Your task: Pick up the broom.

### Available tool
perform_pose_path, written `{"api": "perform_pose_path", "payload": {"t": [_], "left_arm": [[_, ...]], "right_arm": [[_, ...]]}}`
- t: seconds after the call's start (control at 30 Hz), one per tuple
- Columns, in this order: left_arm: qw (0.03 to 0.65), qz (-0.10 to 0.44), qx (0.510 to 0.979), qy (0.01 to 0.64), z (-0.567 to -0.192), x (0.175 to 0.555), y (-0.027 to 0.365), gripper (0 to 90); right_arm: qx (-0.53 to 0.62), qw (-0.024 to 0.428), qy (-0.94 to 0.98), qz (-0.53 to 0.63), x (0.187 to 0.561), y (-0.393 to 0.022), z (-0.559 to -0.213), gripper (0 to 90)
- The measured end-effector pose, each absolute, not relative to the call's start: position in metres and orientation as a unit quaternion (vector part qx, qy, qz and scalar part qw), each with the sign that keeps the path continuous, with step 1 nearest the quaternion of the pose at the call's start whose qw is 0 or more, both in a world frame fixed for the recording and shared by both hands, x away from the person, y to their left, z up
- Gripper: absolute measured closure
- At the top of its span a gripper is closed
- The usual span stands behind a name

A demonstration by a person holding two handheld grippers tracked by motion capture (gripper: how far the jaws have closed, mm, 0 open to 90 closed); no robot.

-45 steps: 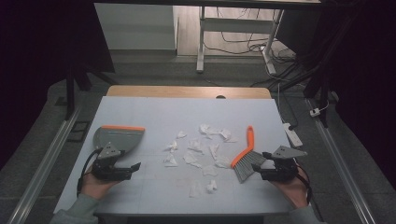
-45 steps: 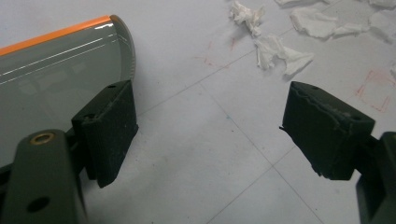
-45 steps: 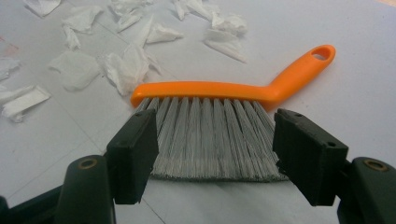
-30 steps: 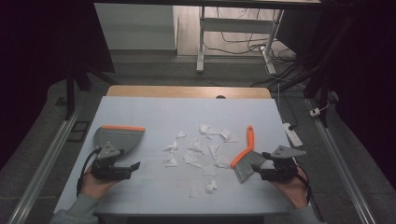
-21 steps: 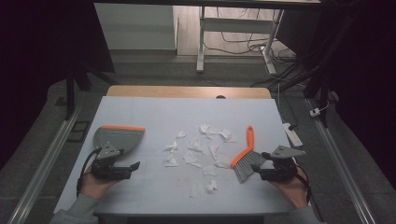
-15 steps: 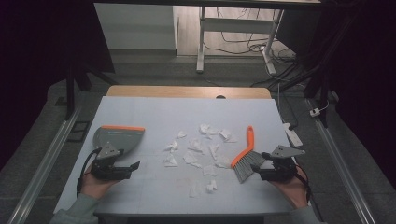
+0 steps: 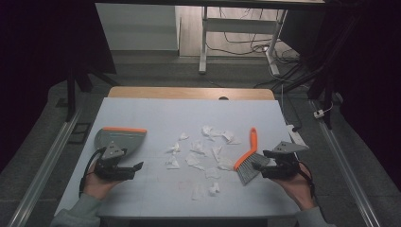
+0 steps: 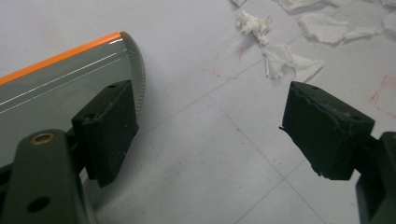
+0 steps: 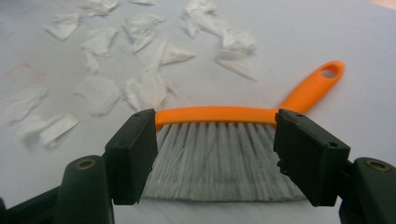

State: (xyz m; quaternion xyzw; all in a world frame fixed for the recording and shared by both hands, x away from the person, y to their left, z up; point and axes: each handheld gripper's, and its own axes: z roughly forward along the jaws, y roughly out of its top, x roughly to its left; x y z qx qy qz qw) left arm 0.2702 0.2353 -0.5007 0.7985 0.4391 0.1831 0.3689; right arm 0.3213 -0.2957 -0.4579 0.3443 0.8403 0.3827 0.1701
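Observation:
A grey dustpan (image 7: pixel 119 138) with an orange front lip lies flat at the table's left; it also appears as the dustpan (image 8: pixel 51 88) in the left gripper view. My left gripper (image 7: pixel 135 168) rests just in front of it, open, its left jaw beside the pan's rim. A hand brush (image 7: pixel 247 160) with an orange handle and grey bristles lies at the right. My right gripper (image 7: pixel 257 166) is open, its jaws straddling the brush bristles (image 9: pixel 219 154) without closing on them. Several torn white paper scraps (image 7: pixel 198 151) are scattered across the middle.
The pale blue table mat (image 7: pixel 156 113) has bare room toward the far edge. A wooden table edge (image 7: pixel 189 92) runs along the back. Metal rails (image 7: pixel 42 161) flank the table, and a desk frame with cables (image 7: pixel 246 33) stands on the floor beyond.

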Motion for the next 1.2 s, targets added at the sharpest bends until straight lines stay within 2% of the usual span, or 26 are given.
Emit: {"api": "perform_pose_path", "payload": {"t": [0.3,0.63,1.2], "left_arm": [[0.369,0.182,0.800,0.437,-0.501,0.269,0.234,19.2],[0.367,0.187,0.795,0.445,-0.501,0.267,0.237,19.3],[0.364,0.188,0.797,0.443,-0.503,0.266,0.236,19.2]], "right_arm": [[0.375,0.152,0.849,0.341,0.351,-0.275,-0.433,32.1],[0.392,0.114,0.856,0.316,0.388,-0.264,-0.429,32.3],[0.477,0.117,0.842,0.223,0.439,-0.258,-0.427,32.7]]}}
